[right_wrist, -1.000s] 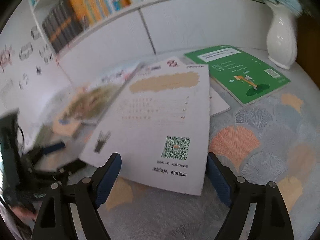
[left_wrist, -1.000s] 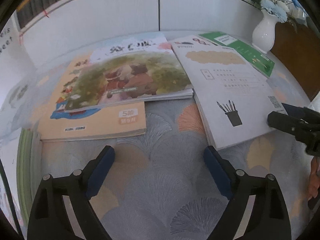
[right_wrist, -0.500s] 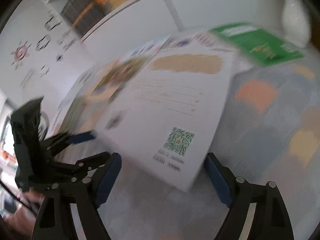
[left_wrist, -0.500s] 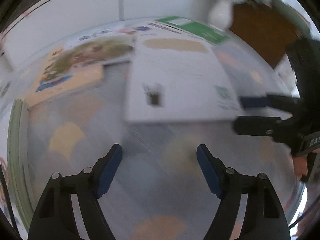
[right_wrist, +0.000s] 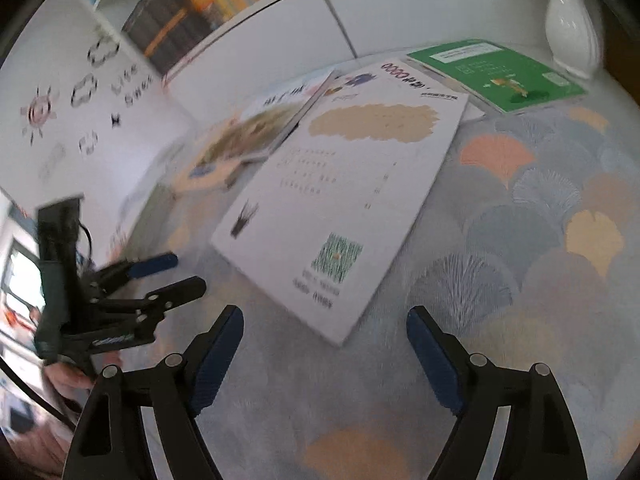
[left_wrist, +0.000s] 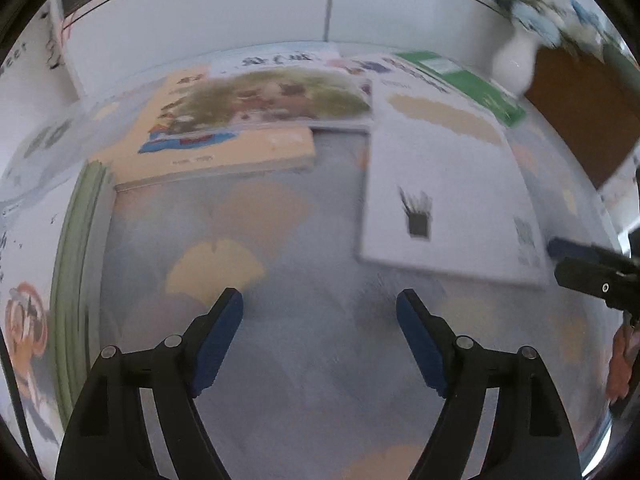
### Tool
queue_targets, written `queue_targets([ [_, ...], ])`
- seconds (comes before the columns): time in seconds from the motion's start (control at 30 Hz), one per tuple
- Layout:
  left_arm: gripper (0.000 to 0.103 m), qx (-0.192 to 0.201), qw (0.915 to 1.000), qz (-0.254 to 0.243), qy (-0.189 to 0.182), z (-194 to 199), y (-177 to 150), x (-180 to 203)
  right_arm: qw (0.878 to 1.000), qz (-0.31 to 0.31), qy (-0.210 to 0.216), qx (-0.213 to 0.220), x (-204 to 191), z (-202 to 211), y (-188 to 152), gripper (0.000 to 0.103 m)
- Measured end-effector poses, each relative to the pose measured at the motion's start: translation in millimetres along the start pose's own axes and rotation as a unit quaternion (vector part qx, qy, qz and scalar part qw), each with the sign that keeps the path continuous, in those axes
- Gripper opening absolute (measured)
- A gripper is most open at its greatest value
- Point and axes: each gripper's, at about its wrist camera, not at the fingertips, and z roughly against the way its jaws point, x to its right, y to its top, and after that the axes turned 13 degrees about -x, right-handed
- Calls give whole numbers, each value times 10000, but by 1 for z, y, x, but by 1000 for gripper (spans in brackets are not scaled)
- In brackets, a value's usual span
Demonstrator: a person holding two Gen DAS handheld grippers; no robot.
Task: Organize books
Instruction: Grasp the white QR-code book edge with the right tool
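Now the left tongs (left_wrist: 320,308) sit nearer the white book (left_wrist: 444,184).

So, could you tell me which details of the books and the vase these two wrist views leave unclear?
- White book: motion blur in both views makes its printed lines unreadable.
- Picture book: its title is smeared in the left wrist view, and the white book overlaps its corner in the right wrist view.
- Orange book: mostly covered by the picture book.
- Vase: its top is cut off by the right wrist view's edge.

White vase (right_wrist: 570,20) of blue flowers (left_wrist: 532,20) stands on patterned tablecloth (right_wrist: 520,240)
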Motion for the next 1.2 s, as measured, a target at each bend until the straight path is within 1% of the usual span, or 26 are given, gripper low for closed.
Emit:
queue_targets([
  [0.03, 78, 37, 9999, 96, 69, 0, 5, -2, 10000, -73, 45, 31, 1, -2, 6, 83],
  [0.07, 78, 54, 9998, 189, 56, -1, 10, -4, 9999, -123, 70, 77, 2, -4, 13, 83],
  [0.1, 78, 39, 9996, 247, -89, -3, 17, -4, 9998, -165, 61, 126, 2, -5, 20, 83],
  [0.13, 78, 0, 9992, 245, -308, -5, 23, -2, 9996, -211, 49, 178, 2, -6, 25, 83],
  [0.17, 78, -5, 9990, 200, -405, -7, 29, 3, 9994, -268, 88, 216, 5, -8, 32, 83],
  [0.23, 78, 59, 9993, 46, -374, -13, 41, 18, 9986, -432, 213, 240, 9, -12, 43, 84],
  [0.27, 81, 51, 9995, -42, -323, -18, 46, 25, 9983, -451, 252, 260, 10, -12, 46, 84],
  [0.3, 90, 69, 9994, -168, -300, -23, 51, 34, 9984, -445, 272, 234, 11, -13, 49, 84],
  [0.4, 91, 9, 9967, -587, -563, -27, 54, 56, 9987, -395, 283, 147, 9, -13, 52, 85],
  [0.43, 93, -29, 9958, -737, -539, -25, 49, 65, 9987, -387, 306, 132, 9, -14, 51, 85],
  [0.5, 93, -9, 9956, -855, -374, -23, 37, 73, 9988, -377, 313, 93, 8, -14, 48, 87],
  [0.6, 92, -10, 9938, -979, -522, -17, 16, 71, 9994, -299, 182, 48, 2, -13, 36, 87],
  [0.67, 92, -87, 9924, -1083, -582, -9, -3, 71, 9997, -134, 200, -45, -5, -11, 20, 87],
  [0.73, 92, -140, 9903, -1266, -564, -3, -22, 73, 9995, -50, 257, -197, -14, -7, 0, 87],
  [0.77, 92, -151, 9875, -1472, -534, 1, -36, 77, 9990, -4, 352, -276, -17, -4, -11, 87],
  [0.83, 92, -109, 9856, -1589, -571, 7, -52, 74, 9977, 85, 586, -327, -16, -1, -27, 86],
  [0.9, 92, -64, 9871, -1470, -628, 7, -52, 67, 9958, 137, 889, -188, -8, 2, -35, 86],
  [0.97, 92, -35, 9882, -1406, -603, 6, -49, 63, 9889, -166, 1476, 93, 13, 2, -35, 85],
  [1.03, 91, -19, 9886, -1383, -600, 5, -45, 62, 9863, -283, 1620, 109, 19, 0, -27, 83],
  [1.07, 90, 4, 9889, -1356, -610, 5, -46, 61, 9870, -258, 1583, 58, 18, -1, -23, 83],
  [1.1, 86, 21, 9893, -1317, -620, 5, -46, 60, 9884, -207, 1506, 22, 16, -4, -19, 81],
  [1.13, 82, 47, 9902, -1251, -618, 6, -46, 58, 9906, -135, 1363, 7, 14, -6, -14, 74],
  [1.17, 74, 69, 9913, -1159, -627, 7, -44, 55, 9932, -164, 1155, 49, 14, -8, -10, 67],
  [1.2, 65, 85, 9924, -1039, -656, 8, -43, 50, 9938, -297, 1072, 64, 17, -11, -6, 53],
])
